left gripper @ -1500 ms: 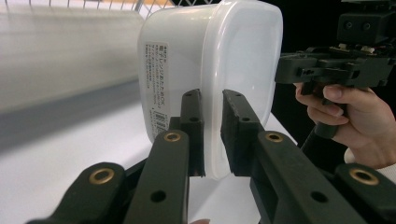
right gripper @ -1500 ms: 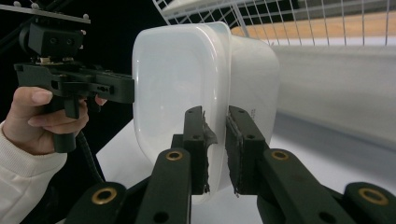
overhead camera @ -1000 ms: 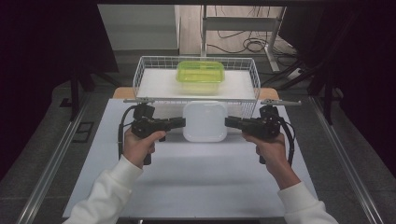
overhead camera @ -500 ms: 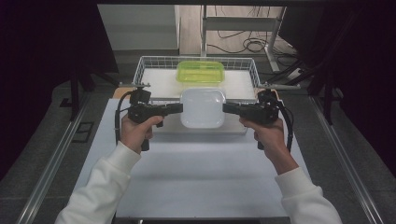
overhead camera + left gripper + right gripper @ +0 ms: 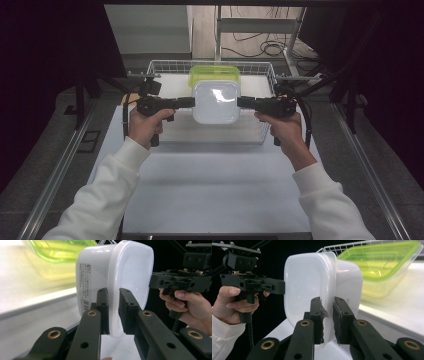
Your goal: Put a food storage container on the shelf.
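Observation:
A white lidded plastic container (image 5: 216, 102) hangs in the air over the front part of a wire basket (image 5: 264, 131). My left gripper (image 5: 192, 102) is shut on its left rim, and my right gripper (image 5: 239, 102) is shut on its right rim. In the left gripper view the white container (image 5: 117, 280) has its lid edge pinched between the two black pads, a printed label on its side. In the right gripper view the white container (image 5: 319, 282) is clamped at the lid edge the same way. A green-lidded clear container (image 5: 214, 73) lies in the basket just behind.
The wire basket stands at the far end of a white table sheet (image 5: 210, 190), with a white liner inside. Metal rails (image 5: 55, 170) run along both sides of the table. Cables lie on the floor beyond the basket.
Both grippers have carried the white container up and away from the table sheet's far part to above the basket's front, close to the green container.

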Demonstrator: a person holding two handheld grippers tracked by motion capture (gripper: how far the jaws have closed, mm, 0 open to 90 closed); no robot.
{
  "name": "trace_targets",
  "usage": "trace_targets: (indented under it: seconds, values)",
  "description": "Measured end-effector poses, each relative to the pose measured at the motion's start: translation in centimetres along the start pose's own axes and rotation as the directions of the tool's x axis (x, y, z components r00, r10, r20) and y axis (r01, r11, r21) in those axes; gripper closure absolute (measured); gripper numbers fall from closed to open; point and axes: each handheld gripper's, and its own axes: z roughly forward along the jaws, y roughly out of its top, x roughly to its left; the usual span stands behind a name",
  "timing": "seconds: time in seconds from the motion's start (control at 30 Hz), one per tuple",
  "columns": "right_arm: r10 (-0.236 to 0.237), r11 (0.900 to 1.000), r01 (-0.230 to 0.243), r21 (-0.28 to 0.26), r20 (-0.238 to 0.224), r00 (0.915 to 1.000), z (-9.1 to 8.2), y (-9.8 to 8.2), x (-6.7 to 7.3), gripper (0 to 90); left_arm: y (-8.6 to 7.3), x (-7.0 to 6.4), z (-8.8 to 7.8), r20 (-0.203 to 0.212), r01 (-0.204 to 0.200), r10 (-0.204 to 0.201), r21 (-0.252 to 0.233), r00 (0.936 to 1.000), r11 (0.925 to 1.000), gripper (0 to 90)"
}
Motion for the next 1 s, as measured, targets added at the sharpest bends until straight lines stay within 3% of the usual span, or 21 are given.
trace_targets:
  seconds: [0.23,0.53,1.0]
  values:
    - [-0.01,1.0,0.01,-0.016,-0.003,0.9999,0.3,2.1,-0.1,77.8,2.4,0.0,-0.2,-0.015,-0.014,0.014,-0.01,0.9998,0.9998,79.6]
    - [-0.003,1.0,0.004,-0.012,0.009,1.0,1.0,4.8,-0.6,77.9,5.2,1.3,0.2,-0.009,-0.011,0.011,0.001,0.9999,0.9999,79.2]
    - [0.027,1.0,-0.027,0.003,0.006,0.9996,2.4,8.7,-2.6,77.9,9.0,2.7,1.2,-0.024,0.037,-0.037,-0.002,0.999,0.9993,79.0]
